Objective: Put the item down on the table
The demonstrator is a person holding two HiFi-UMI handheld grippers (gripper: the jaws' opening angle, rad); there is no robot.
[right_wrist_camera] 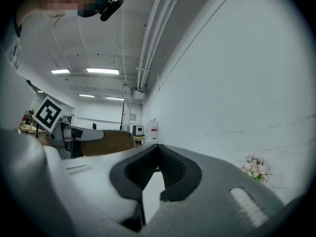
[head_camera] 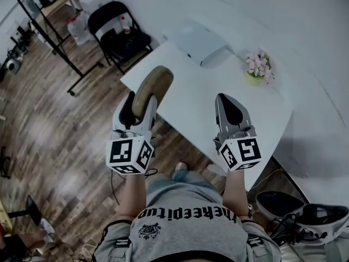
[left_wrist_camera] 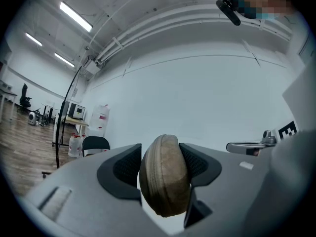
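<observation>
Head view: holds tan oval case (head_camera: 154, 83) edgewise, clamped in left gripper (head_camera: 140, 109), jutting past jaw tips; right gripper (head_camera: 228, 105) pinched closed, empty.

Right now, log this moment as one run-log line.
step: item not yet down | left tool: shut on brown case | right tool: shut, empty | table: white box, flowers
</observation>
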